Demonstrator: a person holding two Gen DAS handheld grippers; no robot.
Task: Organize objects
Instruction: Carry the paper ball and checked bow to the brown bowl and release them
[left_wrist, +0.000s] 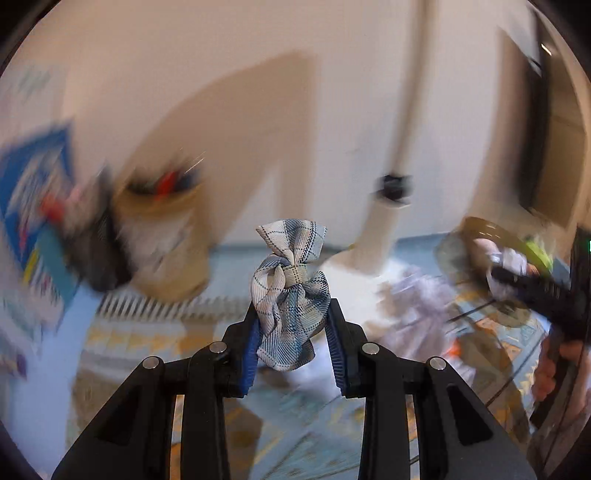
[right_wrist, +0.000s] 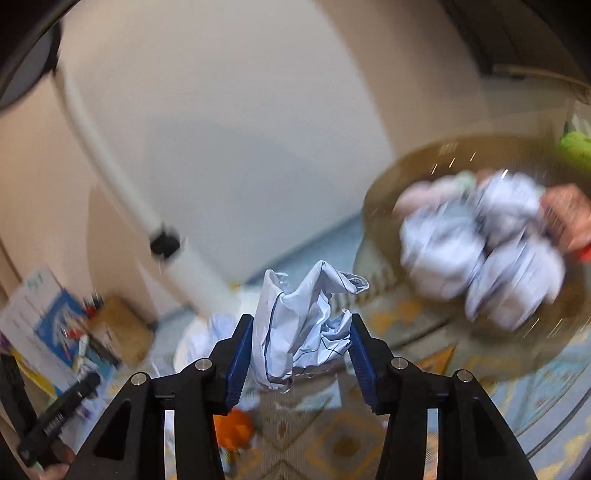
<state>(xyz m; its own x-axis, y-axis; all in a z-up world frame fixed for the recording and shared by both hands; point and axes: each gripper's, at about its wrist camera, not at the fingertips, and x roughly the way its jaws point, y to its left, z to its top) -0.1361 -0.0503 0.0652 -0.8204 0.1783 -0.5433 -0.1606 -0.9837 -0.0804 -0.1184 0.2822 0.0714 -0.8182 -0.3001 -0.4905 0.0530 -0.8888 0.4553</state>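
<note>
Patterned cloth covers the surface (right_wrist: 417, 435) as the left hand-held gripper (left_wrist: 293, 325) pinches a plaid bow (left_wrist: 290, 295) and the right hand-held gripper (right_wrist: 301, 343) clamps crumpled paper (right_wrist: 299, 325), which is best carried steadily to the bowl (right_wrist: 384, 206).

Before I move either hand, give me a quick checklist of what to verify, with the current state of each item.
1. Left tongs holding their item: ok, shut on the plaid fabric bow, which sits between the blue pads.
2. Right tongs holding their item: ok, shut on the crumpled white paper.
3. Both items lifted off the table: ok, each hangs above the patterned cloth.
4. Drop spot visible: ok, the round bowl is ahead on the right, already holding crumpled papers.
5. Room left in the bowl: cannot tell, the picture is too blurred.
6. Grip firmness on the paper: cannot tell.
</note>
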